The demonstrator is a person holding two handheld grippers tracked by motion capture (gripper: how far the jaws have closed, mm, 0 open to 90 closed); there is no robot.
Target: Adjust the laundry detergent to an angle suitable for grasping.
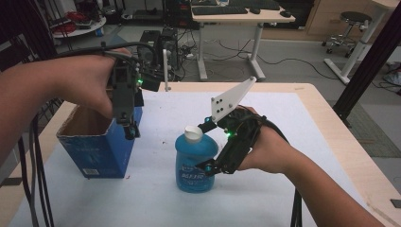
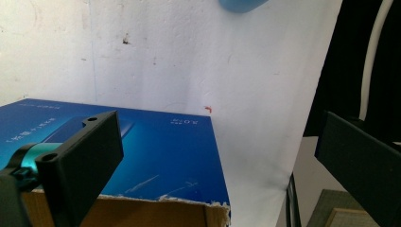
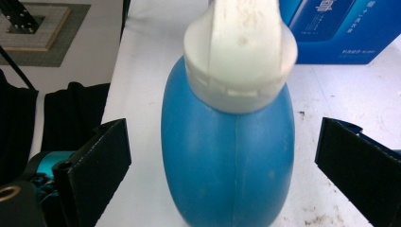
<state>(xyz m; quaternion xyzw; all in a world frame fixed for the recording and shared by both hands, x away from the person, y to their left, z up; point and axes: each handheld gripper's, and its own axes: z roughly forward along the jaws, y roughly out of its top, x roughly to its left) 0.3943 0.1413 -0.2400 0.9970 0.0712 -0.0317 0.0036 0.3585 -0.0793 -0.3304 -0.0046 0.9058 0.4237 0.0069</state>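
Observation:
A blue plastic bottle (image 1: 195,163) with a white cap (image 1: 193,134) stands upright on the white table cover. My right gripper (image 1: 208,146) reaches in from the right, one jaw on each side of the bottle. In the right gripper view the bottle (image 3: 227,161) stands between the jaws of that gripper (image 3: 226,142), with a gap on both sides, so it is open. My left gripper (image 1: 130,130) points down over the right edge of an open blue cardboard box (image 1: 99,151). In the left gripper view this gripper (image 2: 220,127) is open and holds nothing, above the box (image 2: 161,156).
The box stands near the table's left edge (image 1: 47,137). Bare white cover (image 1: 265,109) lies behind and to the right of the bottle. Beyond the table are a computer tower (image 1: 165,47), a desk (image 1: 241,19) and a stool (image 1: 352,23). A black frame post (image 1: 369,61) rises at the right.

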